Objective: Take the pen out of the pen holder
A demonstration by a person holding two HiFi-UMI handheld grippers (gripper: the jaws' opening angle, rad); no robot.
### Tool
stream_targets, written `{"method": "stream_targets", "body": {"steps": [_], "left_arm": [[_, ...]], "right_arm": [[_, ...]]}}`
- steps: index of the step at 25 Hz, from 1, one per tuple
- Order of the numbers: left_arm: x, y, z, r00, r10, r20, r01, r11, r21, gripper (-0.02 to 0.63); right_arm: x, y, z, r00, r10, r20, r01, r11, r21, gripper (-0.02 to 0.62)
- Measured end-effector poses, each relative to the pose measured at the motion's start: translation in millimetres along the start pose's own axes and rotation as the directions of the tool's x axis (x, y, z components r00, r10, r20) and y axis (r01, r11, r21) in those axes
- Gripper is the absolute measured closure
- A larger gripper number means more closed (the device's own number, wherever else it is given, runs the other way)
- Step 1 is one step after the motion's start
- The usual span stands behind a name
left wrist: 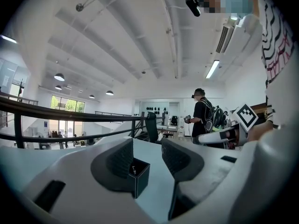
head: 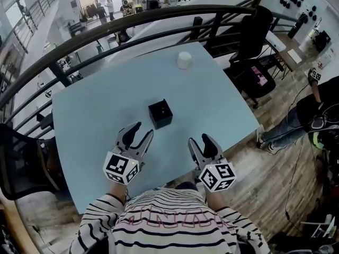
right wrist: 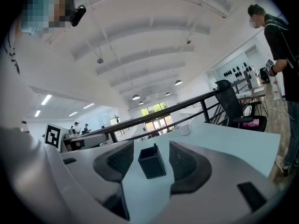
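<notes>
A small black square pen holder [head: 160,113] stands near the middle of the pale blue table [head: 95,126]. A dark pen [right wrist: 154,149] pokes just above its rim [right wrist: 152,162] in the right gripper view; in the left gripper view only a small glint shows inside the pen holder [left wrist: 138,176]. My left gripper [head: 141,132] is open, a short way in front and left of the holder. My right gripper [head: 200,141] is open too, in front and right of it. Neither touches the holder.
A white cup [head: 184,60] stands near the table's far edge. A dark railing [head: 132,28] runs behind the table. Black office chairs [head: 253,41] stand at the right, and another chair [head: 21,160] at the left. A person [head: 310,115] stands at the far right.
</notes>
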State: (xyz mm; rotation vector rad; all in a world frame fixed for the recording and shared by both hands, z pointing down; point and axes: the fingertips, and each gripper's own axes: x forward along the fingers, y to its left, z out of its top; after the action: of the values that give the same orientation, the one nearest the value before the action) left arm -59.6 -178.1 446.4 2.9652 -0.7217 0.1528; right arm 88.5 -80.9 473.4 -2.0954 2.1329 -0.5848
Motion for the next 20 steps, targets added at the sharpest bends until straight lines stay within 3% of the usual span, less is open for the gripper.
{"method": "stream_targets", "body": {"steps": [9, 20], "left_arm": [[37.4, 20.3, -8.6, 0.999, 0.031, -0.019, -0.031, 0.999, 0.005, 0.437], [104.1, 14.5, -8.9, 0.993, 0.098, -0.067, -0.091, 0.991, 0.1, 0.437]], "right_arm": [[34.2, -21.9, -8.3, 0.997, 0.049, -0.057, -0.048, 0.999, 0.008, 0.348], [48.7, -55.2, 7.6, 0.975, 0.18, -0.129, -0.182, 0.983, -0.006, 0.348]]}}
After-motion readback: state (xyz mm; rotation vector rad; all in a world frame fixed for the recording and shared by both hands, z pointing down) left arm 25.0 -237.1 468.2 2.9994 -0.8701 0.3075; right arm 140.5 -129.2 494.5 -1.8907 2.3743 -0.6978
